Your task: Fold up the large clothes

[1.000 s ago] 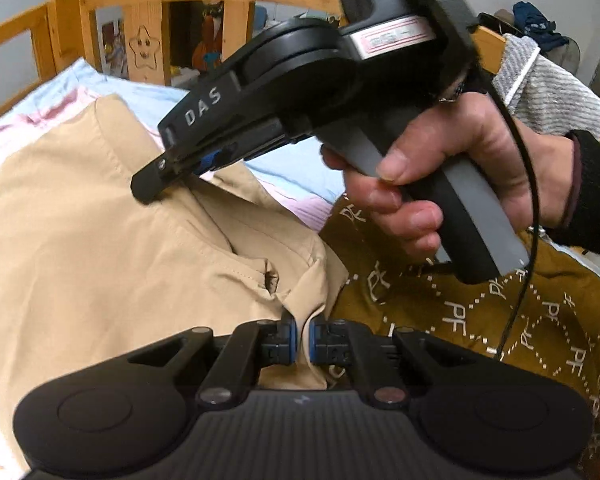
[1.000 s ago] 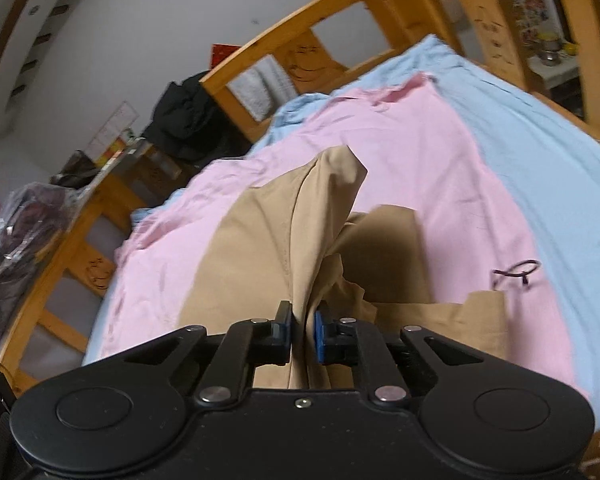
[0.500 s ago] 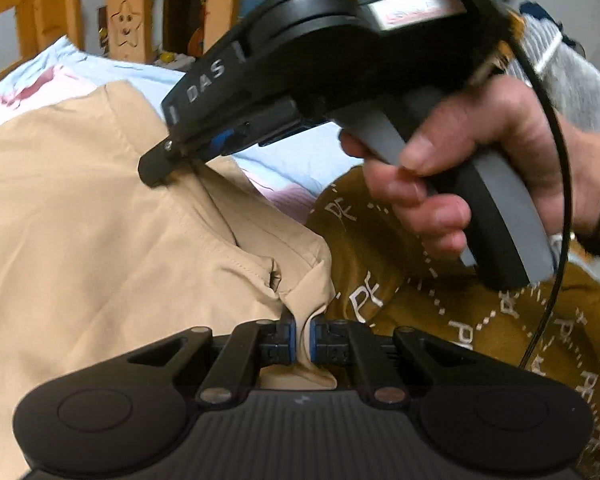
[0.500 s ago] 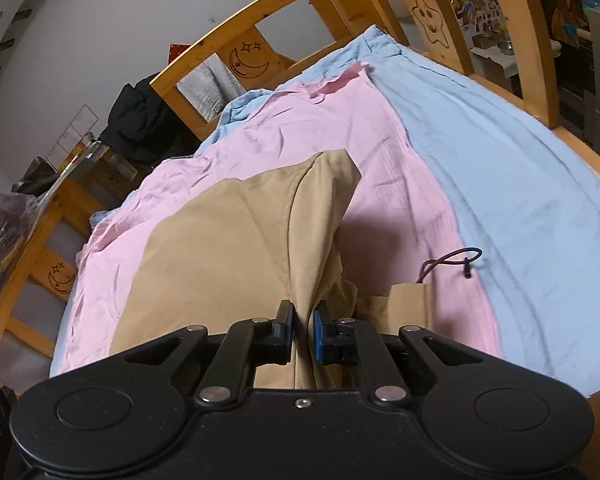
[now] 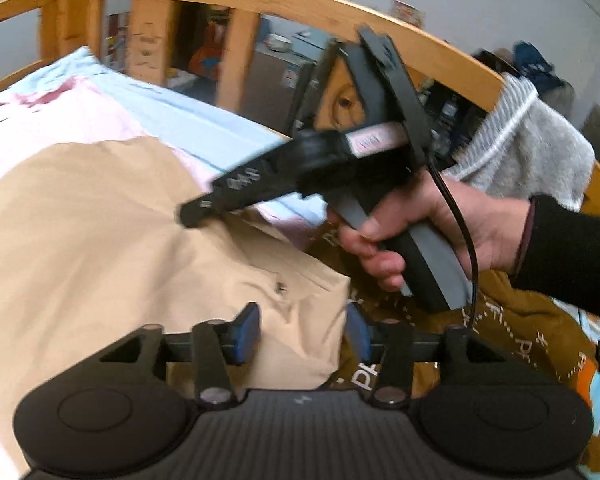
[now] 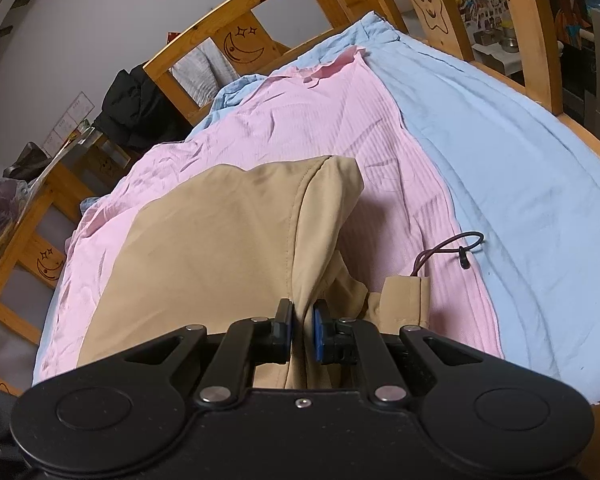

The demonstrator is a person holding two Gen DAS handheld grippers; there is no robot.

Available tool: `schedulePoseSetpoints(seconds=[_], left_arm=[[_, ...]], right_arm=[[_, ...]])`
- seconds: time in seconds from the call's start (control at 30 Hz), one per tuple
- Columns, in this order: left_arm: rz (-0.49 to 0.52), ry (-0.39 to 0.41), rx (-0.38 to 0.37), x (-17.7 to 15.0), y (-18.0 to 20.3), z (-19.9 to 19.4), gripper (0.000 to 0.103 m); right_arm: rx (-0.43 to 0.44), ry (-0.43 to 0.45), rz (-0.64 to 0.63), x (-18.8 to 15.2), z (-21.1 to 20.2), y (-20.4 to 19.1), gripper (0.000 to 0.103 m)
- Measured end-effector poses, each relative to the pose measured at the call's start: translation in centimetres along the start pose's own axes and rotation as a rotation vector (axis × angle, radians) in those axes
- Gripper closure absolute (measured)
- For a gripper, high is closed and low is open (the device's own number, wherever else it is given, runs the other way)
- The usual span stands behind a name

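Note:
A large tan garment point(image 5: 100, 240) lies spread on the pink sheet point(image 6: 280, 128) of a bed. My left gripper point(image 5: 302, 336) is over its near corner; the jaws are opening, and the corner lies loose between the blue pads point(image 5: 246, 332) without being pressed. A hand point(image 5: 432, 224) holds my right gripper point(image 5: 190, 216) just beyond, low over the cloth. In the right wrist view the right gripper point(image 6: 302, 332) is shut on a raised fold of the tan garment point(image 6: 220, 248). A dark drawstring point(image 6: 452, 248) trails from a tan tab at the right.
A wooden bed rail point(image 5: 300, 4) curves around the far side, with a grey towel point(image 5: 532, 140) draped on it. A brown patterned blanket point(image 5: 520, 340) lies to the right of the garment. A blue sheet point(image 6: 520, 168) borders the pink one. Black clothes point(image 6: 132, 112) hang past the headboard.
My left gripper's jaws have opened and let go of the garment's corner. The right gripper has sunk toward the bed, so the tan fold it holds lies lower and flatter.

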State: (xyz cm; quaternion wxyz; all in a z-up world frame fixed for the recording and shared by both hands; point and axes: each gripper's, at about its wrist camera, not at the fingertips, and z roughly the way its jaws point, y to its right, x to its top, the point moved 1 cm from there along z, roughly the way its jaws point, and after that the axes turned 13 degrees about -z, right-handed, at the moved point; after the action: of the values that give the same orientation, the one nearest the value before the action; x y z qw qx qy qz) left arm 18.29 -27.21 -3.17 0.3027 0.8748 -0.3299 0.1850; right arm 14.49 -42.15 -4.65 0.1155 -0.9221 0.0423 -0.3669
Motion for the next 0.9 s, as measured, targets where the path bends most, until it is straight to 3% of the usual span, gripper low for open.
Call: schedulePoseSetpoints(seconds=[0.1,0.27,0.37,0.5,0.67,0.9], left_arm=[[-0.013,0.040,0.038,-0.2,-0.9,-2.1,0.031],[-0.026,0.122,0.184,0.3,-3.8,-6.8,0.018],[-0.104,0.180,0.282,0.6,-6.0,-8.7,0.016],[-0.267,0.199,0.393,0.4,-9.5,-9.3,0.013],[-0.475,0.199,0.351,-1.0,-13.1,-9.4,0.007],[-0.417,0.169,0.352,-1.9,-13.0,-8.5,0.004]], right_arm=[[-0.002,0.005,0.005,0.0,-0.1,-0.2,0.091],[-0.038,0.019,-0.024,-0.2,-0.2,-0.8,0.091],[-0.077,0.028,-0.060,-0.3,-0.2,-1.5,0.090],[-0.117,0.036,-0.085,-0.4,-0.2,-2.2,0.090],[-0.176,0.043,-0.171,-0.6,-0.3,-3.9,0.089],[-0.208,0.068,-0.182,-0.9,-0.4,-4.4,0.088]])
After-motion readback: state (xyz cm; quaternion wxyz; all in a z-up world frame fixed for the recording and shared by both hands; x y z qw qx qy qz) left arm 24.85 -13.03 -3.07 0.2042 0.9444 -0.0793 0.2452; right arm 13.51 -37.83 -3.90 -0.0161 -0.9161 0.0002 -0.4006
